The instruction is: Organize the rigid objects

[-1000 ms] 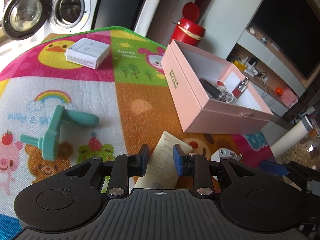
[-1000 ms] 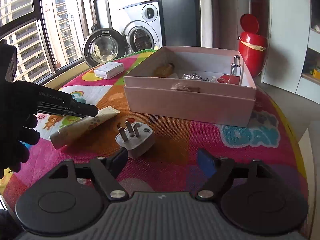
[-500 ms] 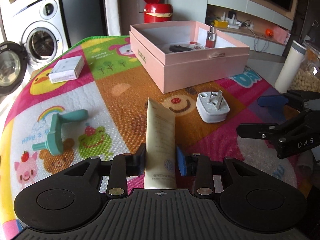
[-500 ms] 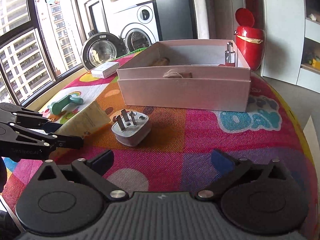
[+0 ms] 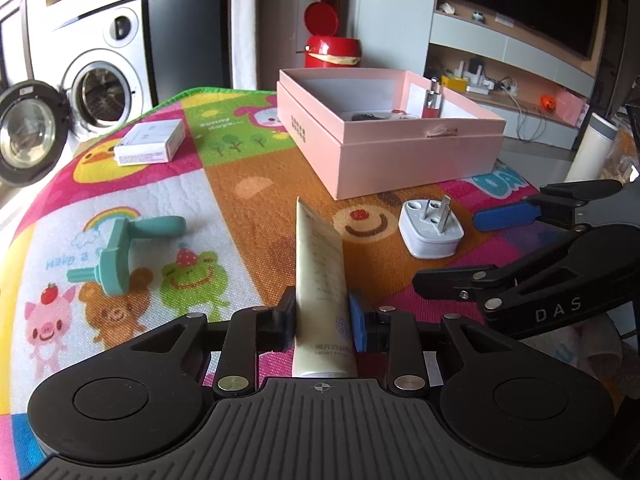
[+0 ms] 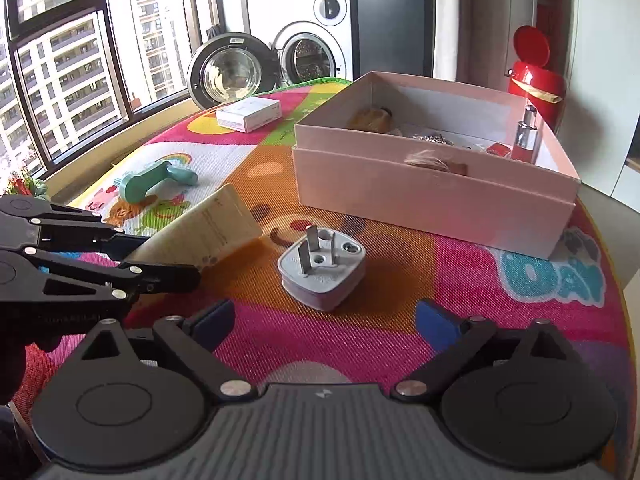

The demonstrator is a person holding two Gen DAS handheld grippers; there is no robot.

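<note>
A cream tube (image 5: pixel 318 256) stands between the blue pads of my left gripper (image 5: pixel 320 316), whose jaws are closing on it; the tube's flat end points away over the mat. In the right wrist view the tube (image 6: pixel 204 232) sticks out of the left gripper (image 6: pixel 168 258). A white plug adapter (image 6: pixel 322 268) lies prongs-up on the mat just ahead of my right gripper (image 6: pixel 324 320). That gripper's wide jaws are closing with nothing between them. Behind the plug stands an open pink box (image 6: pixel 432 196) with several small items inside.
On the cartoon mat lie a teal crank handle (image 5: pixel 120 248) and a white carton (image 5: pixel 150 142), both at the left. A red bin (image 5: pixel 332 48) stands beyond the box, and a washing machine (image 6: pixel 308 52) with its door open beyond the mat's far edge.
The left wrist view rolled level and the tube now sits squeezed between the left pads. The right gripper moved in toward the plug, and its jaws spread wider.
</note>
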